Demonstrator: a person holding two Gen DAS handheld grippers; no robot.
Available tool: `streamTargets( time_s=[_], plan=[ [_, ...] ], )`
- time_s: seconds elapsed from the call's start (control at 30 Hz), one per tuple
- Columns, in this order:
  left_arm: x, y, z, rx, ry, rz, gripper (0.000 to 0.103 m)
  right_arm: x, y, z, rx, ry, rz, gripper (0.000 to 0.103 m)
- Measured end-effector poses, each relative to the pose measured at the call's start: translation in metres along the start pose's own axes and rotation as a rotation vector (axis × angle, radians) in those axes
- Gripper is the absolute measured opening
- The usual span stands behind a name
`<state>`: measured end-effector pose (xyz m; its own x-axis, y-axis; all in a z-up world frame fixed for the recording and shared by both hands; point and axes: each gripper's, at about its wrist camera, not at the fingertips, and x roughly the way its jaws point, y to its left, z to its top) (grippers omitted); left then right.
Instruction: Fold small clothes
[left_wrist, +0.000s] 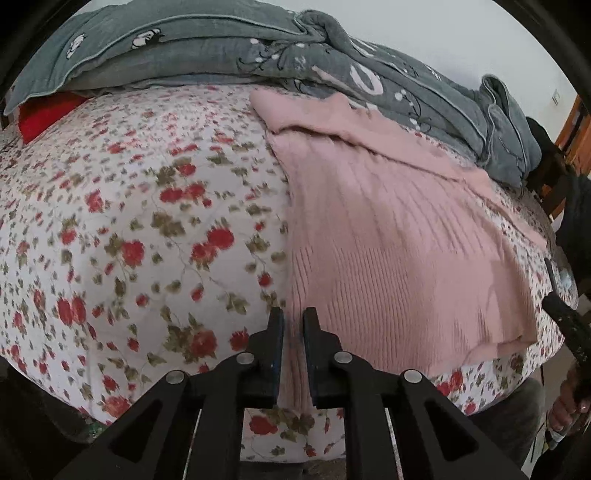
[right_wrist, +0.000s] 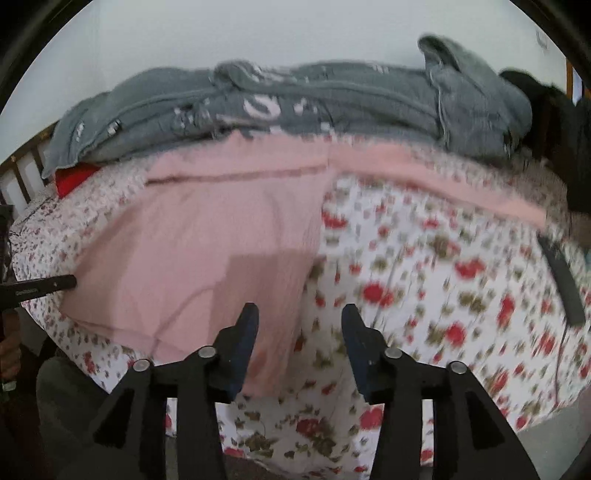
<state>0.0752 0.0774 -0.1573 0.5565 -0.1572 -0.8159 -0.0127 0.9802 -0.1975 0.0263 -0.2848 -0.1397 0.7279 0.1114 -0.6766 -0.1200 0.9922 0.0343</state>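
A pink ribbed knit garment (left_wrist: 399, 236) lies spread on the floral bedsheet (left_wrist: 147, 221). My left gripper (left_wrist: 293, 317) is nearly closed on the garment's near left hem edge, with pink fabric between its fingers. In the right wrist view the same garment (right_wrist: 207, 251) lies at centre left with one sleeve (right_wrist: 443, 173) stretched to the right. My right gripper (right_wrist: 299, 314) is open above the garment's near right corner, and holds nothing. The right gripper also shows at the left wrist view's right edge (left_wrist: 565, 317).
A grey quilt (left_wrist: 258, 55) is piled along the far side of the bed. A red item (left_wrist: 44, 114) lies under its left end. A dark flat object (right_wrist: 561, 280) lies on the sheet at the right. Wooden furniture (left_wrist: 576, 129) stands beyond the bed.
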Motion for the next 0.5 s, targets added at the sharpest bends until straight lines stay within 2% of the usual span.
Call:
streamTargets(
  time_s=[0.07, 0.1, 0.13, 0.2, 0.5],
  plan=[
    [-0.003, 0.000, 0.009, -0.004, -0.022, 0.014, 0.012, -0.001, 0.001, 0.014, -0.021, -0.027, -0.004, 0.052],
    [-0.005, 0.001, 0.017, -0.009, -0.036, 0.015, 0.016, 0.001, 0.001, 0.022, -0.028, -0.034, -0.005, 0.054],
    [-0.006, 0.002, 0.024, -0.014, -0.049, 0.017, 0.029, 0.005, 0.002, 0.031, -0.033, -0.038, -0.007, 0.054],
    [-0.007, 0.000, 0.039, -0.020, -0.082, 0.030, 0.048, 0.012, 0.002, 0.050, -0.035, -0.056, -0.005, 0.054],
    [0.005, -0.030, 0.131, 0.021, -0.243, 0.084, 0.054, 0.068, -0.005, 0.147, 0.045, -0.143, 0.010, 0.058]
  ],
)
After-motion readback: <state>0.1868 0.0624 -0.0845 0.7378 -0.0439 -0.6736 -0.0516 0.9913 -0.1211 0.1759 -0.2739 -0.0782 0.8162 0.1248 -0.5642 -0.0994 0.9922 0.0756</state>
